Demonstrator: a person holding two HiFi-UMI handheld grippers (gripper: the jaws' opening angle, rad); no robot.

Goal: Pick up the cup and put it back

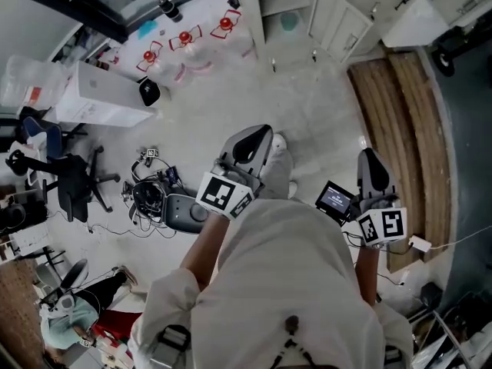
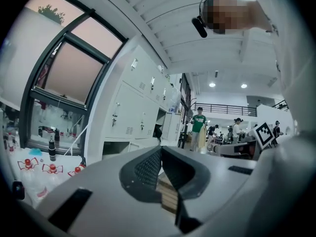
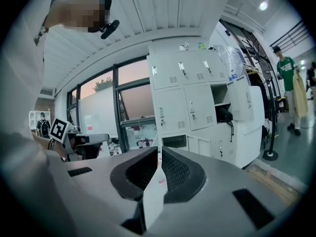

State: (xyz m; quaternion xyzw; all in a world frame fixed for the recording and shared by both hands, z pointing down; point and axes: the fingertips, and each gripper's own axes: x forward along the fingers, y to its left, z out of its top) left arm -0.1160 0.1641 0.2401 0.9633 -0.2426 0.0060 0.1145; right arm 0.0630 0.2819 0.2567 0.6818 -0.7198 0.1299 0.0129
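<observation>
No cup shows plainly in any view; a small teal round thing point(image 1: 288, 21) sits in an open white cabinet point(image 1: 286, 4) far ahead, too small to tell what it is. In the head view my left gripper point(image 1: 254, 138) is held out in front of my body over the pale floor, jaws together and nothing between them. My right gripper point(image 1: 371, 162) is held out to the right, near the wooden boards, also shut and empty. In the left gripper view the left gripper point(image 2: 161, 152) points level at the lockers. The right gripper point(image 3: 159, 153) in its own view faces lockers and a window.
White lockers point(image 3: 187, 102) and a large window point(image 2: 64, 78) stand ahead. Bottles with red caps point(image 1: 184, 38), a white box point(image 1: 100, 94), an office chair point(image 1: 73, 183) and a tangle of cables point(image 1: 154, 194) lie left. Wooden boards point(image 1: 407, 114) run along the right. People point(image 2: 198, 127) stand far off.
</observation>
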